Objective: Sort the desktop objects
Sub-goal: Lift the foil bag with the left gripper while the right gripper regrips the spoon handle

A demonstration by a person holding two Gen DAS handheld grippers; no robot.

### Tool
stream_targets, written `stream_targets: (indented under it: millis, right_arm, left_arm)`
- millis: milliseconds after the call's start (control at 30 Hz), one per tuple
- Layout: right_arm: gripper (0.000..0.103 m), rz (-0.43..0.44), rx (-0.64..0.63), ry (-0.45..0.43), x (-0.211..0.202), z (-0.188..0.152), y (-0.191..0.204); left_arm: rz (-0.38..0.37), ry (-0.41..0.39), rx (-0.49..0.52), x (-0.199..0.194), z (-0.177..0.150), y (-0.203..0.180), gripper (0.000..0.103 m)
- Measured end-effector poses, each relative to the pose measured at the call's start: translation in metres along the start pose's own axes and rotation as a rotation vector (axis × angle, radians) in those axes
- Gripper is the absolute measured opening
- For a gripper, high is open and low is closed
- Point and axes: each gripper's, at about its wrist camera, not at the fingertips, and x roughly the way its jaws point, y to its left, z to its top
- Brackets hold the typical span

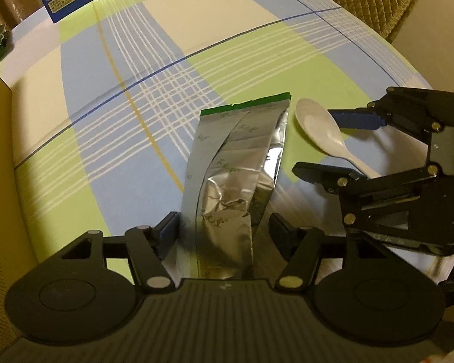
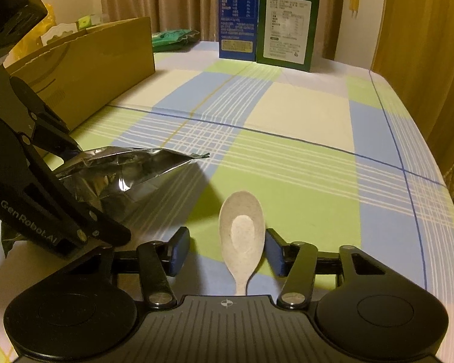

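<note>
Silver foil pouch (image 1: 233, 178) lies lengthwise between the spread, empty left gripper (image 1: 224, 227), while just beside the pouch the spoon (image 2: 242, 236) lies lengthwise inside the equally wide, empty right gripper (image 2: 227, 251).

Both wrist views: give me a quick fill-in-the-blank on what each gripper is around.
1. The left gripper has its jaws around a silver foil ____.
2. The right gripper straddles a white ____.
3. Behind the cardboard box stand a blue carton and a ____ one.

Missing: pouch; spoon; green
</note>
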Motion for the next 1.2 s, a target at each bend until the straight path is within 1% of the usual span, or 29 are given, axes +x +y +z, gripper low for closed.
stream_targets:
  millis: [33, 67, 100, 133, 333, 467, 567, 633, 767, 1033, 1100, 1133, 1200]
  right_arm:
    - [0.044, -0.001, 0.002, -0.002, 0.0, 0.0, 0.0]
    - [0.037, -0.003, 0.004, -0.004, 0.0, 0.0, 0.0]
    - [0.033, -0.005, 0.005, -0.005, -0.001, 0.001, -0.001]
    - [0.029, -0.007, 0.006, -0.006, -0.001, 0.001, -0.001]
    - [0.029, -0.019, 0.011, -0.009, -0.002, 0.0, 0.0]
    - [0.029, -0.022, 0.004, -0.016, -0.002, -0.001, 0.0]
    - [0.032, -0.026, -0.006, -0.023, -0.002, -0.002, 0.001]
    - [0.035, -0.034, -0.019, -0.027, -0.001, -0.002, 0.002]
    - [0.04, -0.049, -0.022, -0.034, 0.0, -0.003, 0.002]
    - [0.039, -0.053, -0.013, -0.034, 0.001, -0.001, 0.002]
    - [0.036, -0.059, -0.007, -0.036, 0.001, -0.001, 0.002]
    - [0.03, -0.057, -0.005, -0.036, 0.0, -0.002, 0.003]
    - [0.03, -0.064, -0.014, -0.036, 0.0, -0.001, 0.006]
  left_arm:
    - [0.002, -0.001, -0.004, -0.001, 0.0, 0.001, 0.053]
    - [0.002, -0.003, -0.006, -0.002, 0.0, 0.001, 0.05]
    - [-0.003, -0.006, -0.004, -0.003, -0.001, 0.002, 0.043]
    - [-0.012, -0.006, -0.005, -0.005, -0.001, 0.002, 0.041]
    - [-0.019, -0.018, -0.02, -0.008, -0.007, 0.002, 0.039]
    - [-0.01, -0.024, -0.004, -0.009, -0.01, -0.001, 0.039]
    - [-0.008, -0.029, -0.003, -0.008, -0.01, -0.001, 0.041]
    - [-0.005, -0.033, -0.005, -0.007, -0.011, 0.0, 0.046]
    - [0.0, -0.046, -0.008, -0.007, -0.013, -0.001, 0.046]
    - [0.001, -0.049, 0.0, -0.006, -0.01, 0.0, 0.049]
    - [-0.002, -0.047, 0.001, -0.006, -0.01, 0.0, 0.047]
    - [-0.004, -0.046, 0.003, -0.006, -0.01, -0.001, 0.045]
    - [-0.003, -0.044, 0.007, -0.007, -0.01, -0.002, 0.041]
